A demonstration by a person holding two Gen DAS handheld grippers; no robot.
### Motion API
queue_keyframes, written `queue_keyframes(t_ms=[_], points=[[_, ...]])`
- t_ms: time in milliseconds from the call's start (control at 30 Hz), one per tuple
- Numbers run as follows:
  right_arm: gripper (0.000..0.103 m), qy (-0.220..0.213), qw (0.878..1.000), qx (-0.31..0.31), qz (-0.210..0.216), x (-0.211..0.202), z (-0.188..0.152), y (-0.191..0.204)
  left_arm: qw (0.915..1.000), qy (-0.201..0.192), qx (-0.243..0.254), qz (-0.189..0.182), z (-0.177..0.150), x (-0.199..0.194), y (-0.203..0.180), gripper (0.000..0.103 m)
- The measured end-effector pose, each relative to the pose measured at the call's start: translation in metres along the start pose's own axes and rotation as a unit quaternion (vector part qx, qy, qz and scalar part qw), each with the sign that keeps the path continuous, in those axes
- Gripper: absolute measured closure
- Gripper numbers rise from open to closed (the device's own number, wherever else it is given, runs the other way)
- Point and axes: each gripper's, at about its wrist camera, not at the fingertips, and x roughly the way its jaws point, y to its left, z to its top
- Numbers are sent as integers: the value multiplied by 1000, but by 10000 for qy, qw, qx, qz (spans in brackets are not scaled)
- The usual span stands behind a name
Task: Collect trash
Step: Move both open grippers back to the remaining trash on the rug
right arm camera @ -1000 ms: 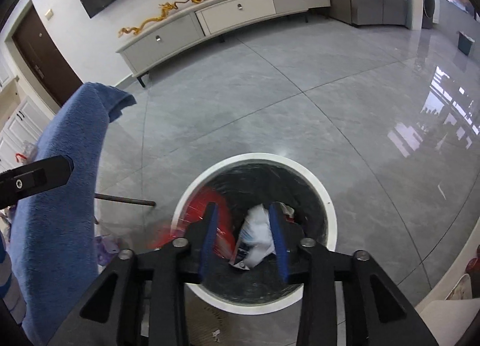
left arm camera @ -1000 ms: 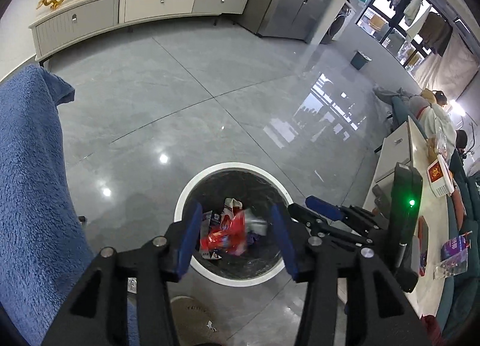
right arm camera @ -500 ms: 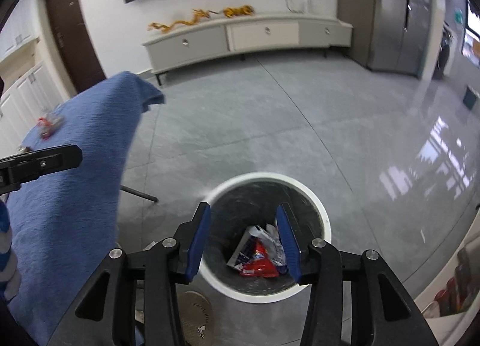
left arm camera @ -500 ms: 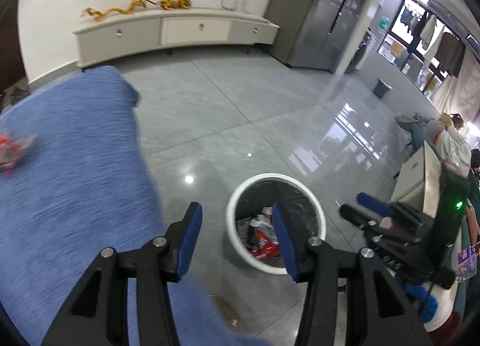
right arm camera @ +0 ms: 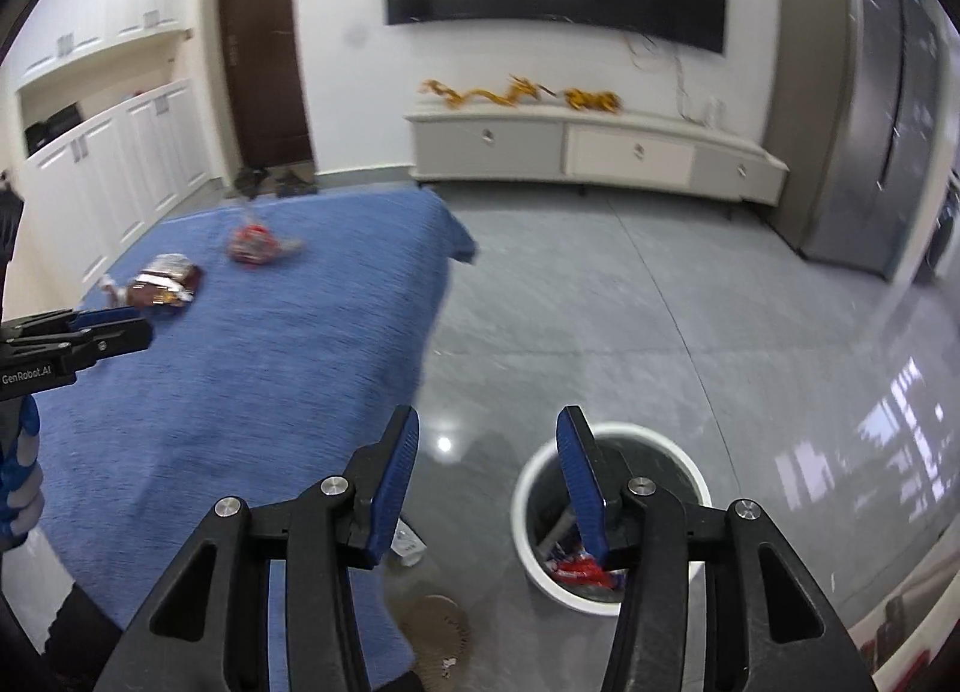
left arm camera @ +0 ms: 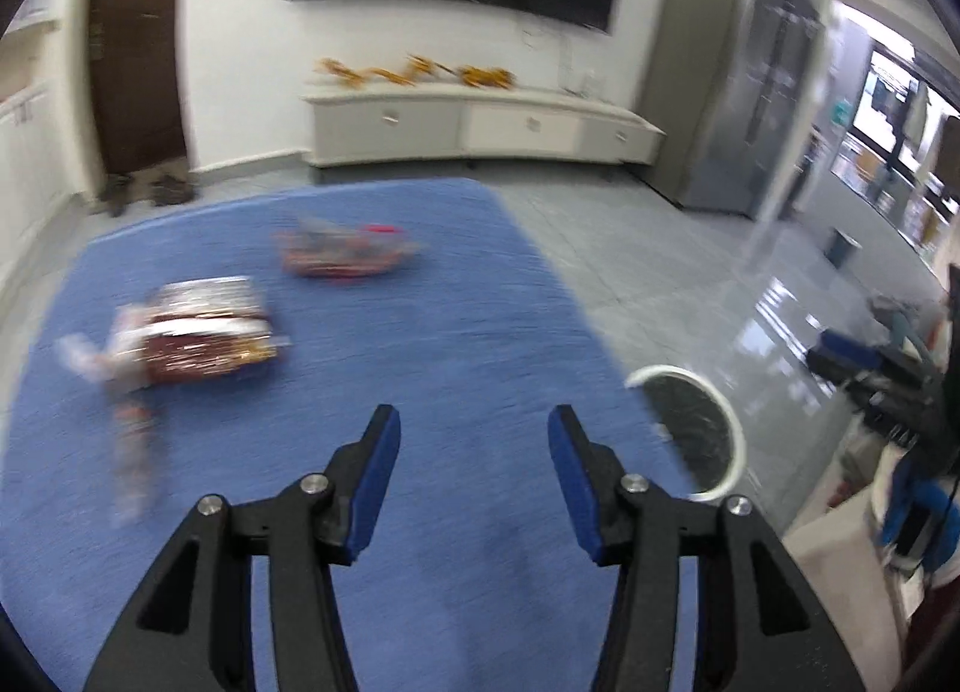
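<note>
Both claws, lately over bin (right arm camera: 609, 518), now wider, empty.

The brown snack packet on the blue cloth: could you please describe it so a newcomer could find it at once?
Start at the blue textured cloth covering the table. Two wrappers lie near its far left end; the brown and silver crinkled snack packet is the nearer, leftmost one. Its neighbour, the red crumpled wrapper, lies farther back and is smaller.

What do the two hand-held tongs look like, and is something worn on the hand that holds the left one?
Both the left tongs and the right tongs have black angular arms with silver rivets and two flat fingers lined with ribbed blue pads. White lettering, GenRobot.AI, marks the side of the left tongs. The hand holding them appears to wear a blue and grey glove.
</note>
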Motion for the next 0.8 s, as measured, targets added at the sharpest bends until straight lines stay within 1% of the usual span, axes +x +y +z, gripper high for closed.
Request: queue_keyframes(t_ms=[33,100,233,333,400,500,567,700,800], points=[[54,-62,9999,-85,46,-6,5,8,9999,-72,-55,145,-4,-12,14,46],[53,-215,9993,-249,161,-17,16,26,9981,-237,-248,519,-17,-43,53,35],[51,-407,9971,-492,418,-30,34,57,9917,-418,-674,1010,-38,-89,119,34],[51,-470,9946,-718,579,-33,45,83,9864,-568,-922,1238,-49,-113,156,34],[50,-472,9933,-820,669,-30,50,96,9839,-616,-1030,1322,-54,-121,172,34],[49,-433,9917,-924,778,-20,59,115,9830,-581,-1161,1296,-56,-116,186,34],[49,-359,9912,-945,853,-8,64,126,9837,-492,-1270,1178,-55,-104,194,34],[48,-140,9904,-1027,917,23,70,147,9817,-280,-1599,996,-47,-66,215,34],[47,31,9895,-1089,949,48,75,159,9774,-144,-1925,863,-36,-31,232,34]])
